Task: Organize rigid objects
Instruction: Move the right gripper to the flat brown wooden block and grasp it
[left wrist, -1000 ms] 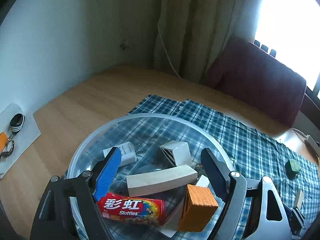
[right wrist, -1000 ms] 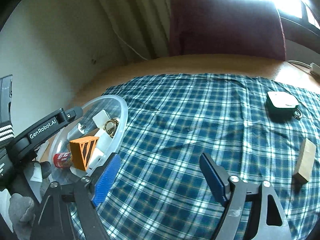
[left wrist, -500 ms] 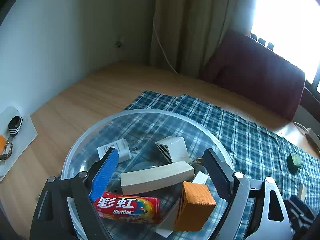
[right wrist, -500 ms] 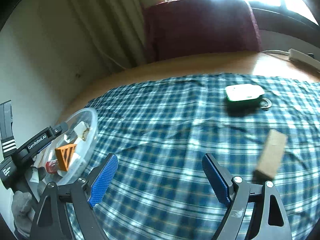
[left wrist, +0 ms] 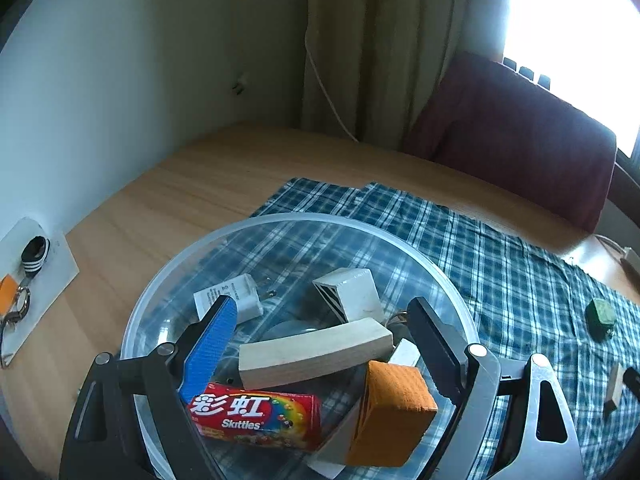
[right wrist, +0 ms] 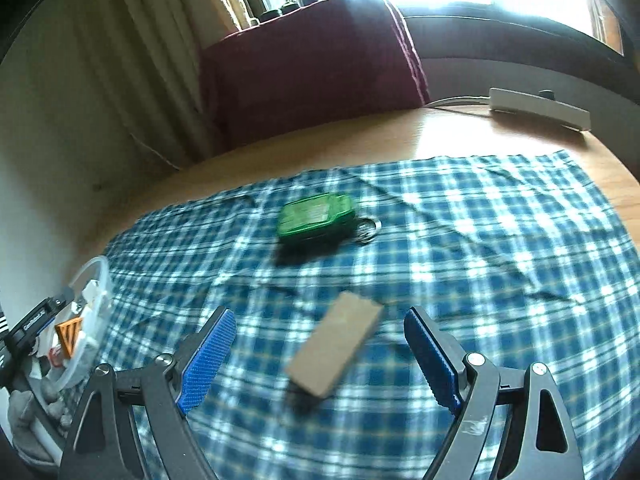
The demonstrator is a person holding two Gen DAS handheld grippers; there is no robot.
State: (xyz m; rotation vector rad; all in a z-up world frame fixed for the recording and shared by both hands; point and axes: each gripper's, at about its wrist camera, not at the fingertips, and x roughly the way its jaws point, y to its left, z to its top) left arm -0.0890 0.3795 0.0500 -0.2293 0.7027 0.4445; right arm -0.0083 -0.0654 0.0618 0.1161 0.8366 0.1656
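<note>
the right tool (right wrist: 316, 354), spread wide, has swung from the clear bowl (right wrist: 96, 280) to frame the wooden block (right wrist: 336, 350) on the checked cloth (right wrist: 480, 240), likely its next pickup, while the left tool (left wrist: 320, 354) hovers spread over the bowl.

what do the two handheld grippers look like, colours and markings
Both match: the left gripper and right gripper have black angular frames with triangular cutouts, silver pivot screws, and ribbed blue pads on their fingers. The right wrist view shows white GenRobot.AI lettering on the left gripper's black body.
</note>
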